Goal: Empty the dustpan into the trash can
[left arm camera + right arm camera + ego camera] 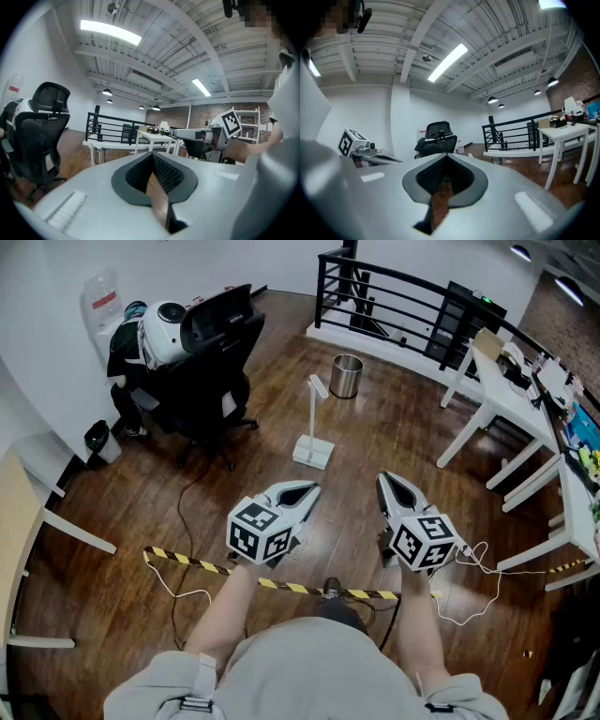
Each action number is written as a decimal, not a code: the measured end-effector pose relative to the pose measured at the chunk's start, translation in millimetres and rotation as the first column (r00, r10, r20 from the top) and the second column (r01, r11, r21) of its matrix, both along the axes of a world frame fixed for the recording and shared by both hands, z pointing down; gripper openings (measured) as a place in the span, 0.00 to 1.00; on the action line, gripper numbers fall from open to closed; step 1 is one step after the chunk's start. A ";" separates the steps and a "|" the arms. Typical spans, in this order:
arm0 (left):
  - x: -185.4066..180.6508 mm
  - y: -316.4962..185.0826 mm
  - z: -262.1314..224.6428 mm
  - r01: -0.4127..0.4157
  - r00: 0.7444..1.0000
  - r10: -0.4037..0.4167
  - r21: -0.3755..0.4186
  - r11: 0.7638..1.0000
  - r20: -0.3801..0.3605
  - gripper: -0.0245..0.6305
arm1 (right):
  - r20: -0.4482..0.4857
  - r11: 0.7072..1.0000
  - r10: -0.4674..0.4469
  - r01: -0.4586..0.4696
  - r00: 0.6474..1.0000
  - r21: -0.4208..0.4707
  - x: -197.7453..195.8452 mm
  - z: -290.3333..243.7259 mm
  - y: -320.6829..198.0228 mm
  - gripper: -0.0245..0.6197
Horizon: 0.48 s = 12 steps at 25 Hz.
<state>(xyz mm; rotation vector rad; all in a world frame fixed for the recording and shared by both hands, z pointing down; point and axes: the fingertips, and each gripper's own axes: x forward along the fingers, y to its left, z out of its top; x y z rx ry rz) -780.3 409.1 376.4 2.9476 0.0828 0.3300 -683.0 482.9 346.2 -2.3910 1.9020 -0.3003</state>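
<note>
While the dustpan stands untouched on the wooden floor, a person holds two grippers out at waist height, roughly level and aimed across the room toward it. The left claw is pressed together with nothing between its ribbed pads, and the right claw is likewise closed on nothing. That fits an approach in which no grasp has been set up yet. The dustpan, a white pan with a tall upright handle, appears to have been parked on its base near the middle of the floor, which leaves the handle standing free to be taken from above or from the side. The trash can, a small metal bin with an open top, sits beyond it, near the far edge of the floor and just in front of the black railing, so the carry from pan to bin looks short. A black office chair stands off to the left and a white desk to the right, both well apart from the pan. Striped tape crosses the floor close to the person's feet. One claw would have to open before the handle can be gripped, and the pan would likely need to stay level on the way so that nothing spills out.
</note>
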 end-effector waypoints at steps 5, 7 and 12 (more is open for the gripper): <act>46.9 -13.7 5.2 0.013 1.000 -0.013 0.007 1.000 0.006 0.05 | 0.004 1.000 0.001 -0.001 1.000 0.010 50.2 3.4 -10.4 0.04; 69.2 -23.3 6.4 0.032 0.999 -0.032 0.011 0.999 0.008 0.05 | 0.003 1.000 -0.011 0.011 1.000 0.010 73.4 3.9 -19.0 0.04; 119.5 -47.3 16.4 0.100 0.994 -0.101 0.017 0.995 0.042 0.05 | 0.032 0.999 -0.042 0.041 0.999 0.022 130.2 2.8 -37.4 0.04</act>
